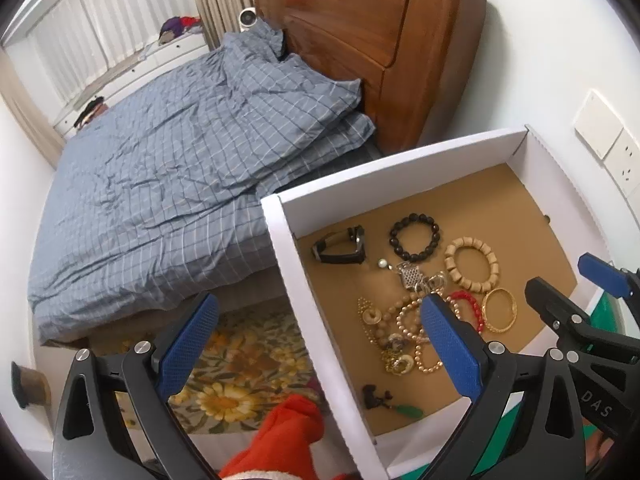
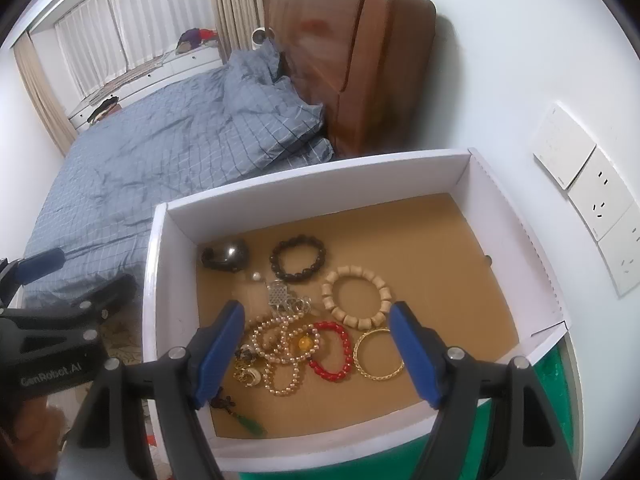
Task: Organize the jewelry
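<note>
A white box [image 1: 400,160] [image 2: 320,184] with a brown floor holds loose jewelry. In it lie a black bead bracelet [image 2: 298,258] [image 1: 414,240], a wooden bead bracelet [image 2: 328,292] [image 1: 452,264], a red bead bracelet [image 2: 344,344], a gold bangle [image 2: 378,377] [image 1: 485,308], a tangle of pearl strands [image 2: 280,340] [image 1: 408,320], a silver pendant [image 2: 278,294], a black strap [image 1: 340,244] and a green tassel charm [image 2: 250,424]. My right gripper [image 2: 318,308] [image 1: 564,276] hangs open over the tangle, holding nothing. My left gripper [image 1: 320,300] [image 2: 88,272] is open, straddling the box's left wall.
The box rests on a green surface [image 2: 552,392] against a white wall with sockets [image 2: 600,216]. A bed with a blue checked duvet [image 1: 160,168] and a wooden headboard [image 1: 380,40] lies to the left. Below are a floral rug [image 1: 240,360] and a red fabric item [image 1: 292,432].
</note>
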{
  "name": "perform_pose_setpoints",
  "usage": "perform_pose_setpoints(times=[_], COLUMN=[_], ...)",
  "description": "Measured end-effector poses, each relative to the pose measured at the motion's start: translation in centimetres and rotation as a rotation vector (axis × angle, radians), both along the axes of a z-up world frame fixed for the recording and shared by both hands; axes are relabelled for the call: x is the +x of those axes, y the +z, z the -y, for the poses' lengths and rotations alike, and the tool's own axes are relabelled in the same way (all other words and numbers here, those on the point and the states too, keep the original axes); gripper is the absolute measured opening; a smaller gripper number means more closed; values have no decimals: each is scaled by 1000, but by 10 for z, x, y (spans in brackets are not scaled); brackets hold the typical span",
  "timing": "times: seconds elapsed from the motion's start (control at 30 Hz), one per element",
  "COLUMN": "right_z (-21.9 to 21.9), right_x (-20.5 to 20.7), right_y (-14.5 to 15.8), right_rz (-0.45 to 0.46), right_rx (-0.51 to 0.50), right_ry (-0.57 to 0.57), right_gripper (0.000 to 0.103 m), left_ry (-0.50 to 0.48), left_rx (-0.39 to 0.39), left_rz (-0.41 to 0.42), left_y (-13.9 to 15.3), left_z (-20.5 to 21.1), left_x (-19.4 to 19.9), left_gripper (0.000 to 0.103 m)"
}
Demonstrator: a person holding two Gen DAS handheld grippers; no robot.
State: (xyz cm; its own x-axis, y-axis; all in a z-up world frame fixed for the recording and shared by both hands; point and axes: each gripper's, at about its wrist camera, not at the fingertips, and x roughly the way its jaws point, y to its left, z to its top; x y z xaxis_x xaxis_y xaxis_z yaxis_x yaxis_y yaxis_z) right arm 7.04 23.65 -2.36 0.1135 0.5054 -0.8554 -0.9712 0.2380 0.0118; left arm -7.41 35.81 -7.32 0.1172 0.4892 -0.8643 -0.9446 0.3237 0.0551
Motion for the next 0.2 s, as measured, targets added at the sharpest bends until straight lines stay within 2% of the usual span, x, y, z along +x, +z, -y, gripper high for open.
perform_pose_setpoints(times=[0.2], right_z=[2], right_x=[5], right_y=[-2], right_rz=[-11], right_rx=[5], right_ry=[-8], right_gripper=[76], left_ry=[-8], left_rx=[47], left_rz=[-16], left_y=[3], left_z=[4], left_x=[7], left_gripper=[101])
